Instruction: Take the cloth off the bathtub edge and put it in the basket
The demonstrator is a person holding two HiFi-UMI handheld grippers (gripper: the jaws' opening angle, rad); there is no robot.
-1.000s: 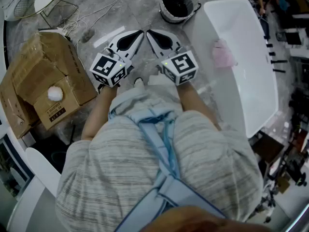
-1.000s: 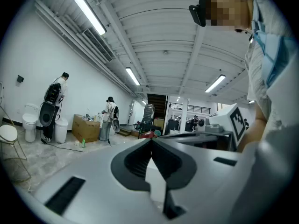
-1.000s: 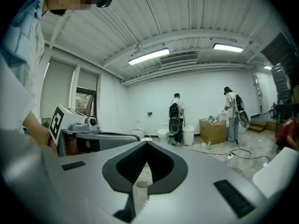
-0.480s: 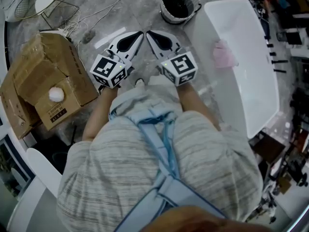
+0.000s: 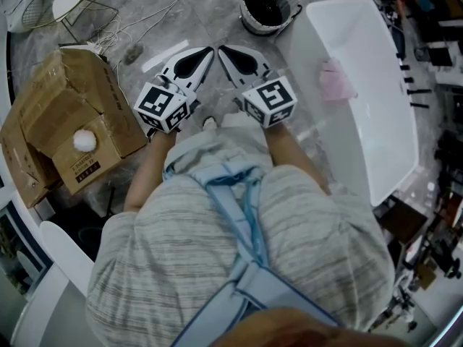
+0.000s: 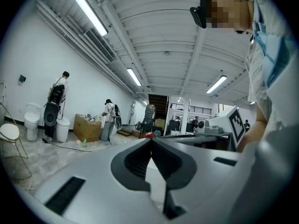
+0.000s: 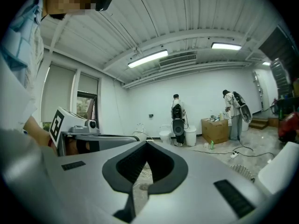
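A pink cloth (image 5: 334,80) lies crumpled on the near rim of the white bathtub (image 5: 383,129) at the right of the head view. The round dark basket (image 5: 268,6) with a pale rim stands on the floor beyond the tub's end. My left gripper (image 5: 212,49) and right gripper (image 5: 221,49) are held side by side in front of the person's body, tips nearly touching, well left of the cloth. Both are shut with nothing between the jaws, as the left gripper view (image 6: 151,139) and right gripper view (image 7: 146,143) also show. The cloth appears in neither gripper view.
An open cardboard box (image 5: 65,121) with a white ball (image 5: 84,141) in it sits on the floor at left. A wire stand (image 5: 65,2) and cables (image 5: 145,20) lie beyond it. People stand far off in the room (image 6: 110,118), and another one (image 7: 232,111).
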